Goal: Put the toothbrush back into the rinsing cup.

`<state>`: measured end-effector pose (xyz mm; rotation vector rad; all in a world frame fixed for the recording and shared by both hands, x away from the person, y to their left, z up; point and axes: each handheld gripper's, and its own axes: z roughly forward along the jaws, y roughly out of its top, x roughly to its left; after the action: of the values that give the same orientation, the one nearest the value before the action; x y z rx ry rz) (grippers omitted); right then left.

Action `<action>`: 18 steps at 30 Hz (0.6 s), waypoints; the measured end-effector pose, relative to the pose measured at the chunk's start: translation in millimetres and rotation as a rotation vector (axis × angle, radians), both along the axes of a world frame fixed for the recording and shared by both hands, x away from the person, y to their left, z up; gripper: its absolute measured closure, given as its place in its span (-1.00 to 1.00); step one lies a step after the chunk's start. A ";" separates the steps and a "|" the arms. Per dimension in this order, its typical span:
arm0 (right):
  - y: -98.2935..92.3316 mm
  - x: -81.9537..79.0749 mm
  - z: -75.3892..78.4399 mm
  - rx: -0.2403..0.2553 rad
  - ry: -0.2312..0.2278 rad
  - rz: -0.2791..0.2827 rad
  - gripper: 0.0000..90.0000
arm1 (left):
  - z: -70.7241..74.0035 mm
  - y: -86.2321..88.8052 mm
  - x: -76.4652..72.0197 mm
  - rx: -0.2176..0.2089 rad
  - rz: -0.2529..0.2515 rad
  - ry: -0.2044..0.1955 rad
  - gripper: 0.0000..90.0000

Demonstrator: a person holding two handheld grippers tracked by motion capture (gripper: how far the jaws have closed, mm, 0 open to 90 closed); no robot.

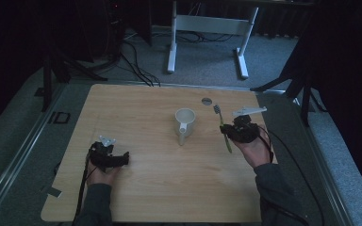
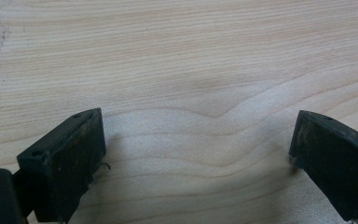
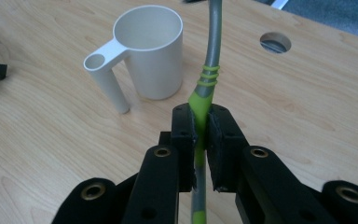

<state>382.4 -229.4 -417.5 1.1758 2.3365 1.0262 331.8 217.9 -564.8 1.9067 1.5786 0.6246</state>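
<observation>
Toothbrush [image 3: 204, 88] sits clamped in our right gripper [image 3: 200, 128] beside the cup [image 3: 151, 51]; left gripper [image 2: 196, 154] open, empty. Next, we judge, tip its head into the cup.

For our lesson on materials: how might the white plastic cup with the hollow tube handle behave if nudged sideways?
The white plastic cup looks thin-walled, so probably light and likely to slide on the smooth wooden table. Its tube handle reaches the tabletop, perhaps resisting tipping that way.
</observation>
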 end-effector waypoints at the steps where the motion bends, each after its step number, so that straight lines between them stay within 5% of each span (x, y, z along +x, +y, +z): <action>1: 0.5 -0.1 0.4 0.001 -0.006 0.001 0.82 | 0.0 0.0 0.0 0.000 0.000 0.000 -0.92; 18: 7.4 -0.3 5.4 0.054 -0.081 0.001 0.82 | 0.1 -0.1 0.2 0.000 -0.001 0.001 -0.92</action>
<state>382.1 -222.0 -412.1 1.1308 2.2606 1.1228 332.0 217.8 -564.7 1.9080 1.5786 0.6235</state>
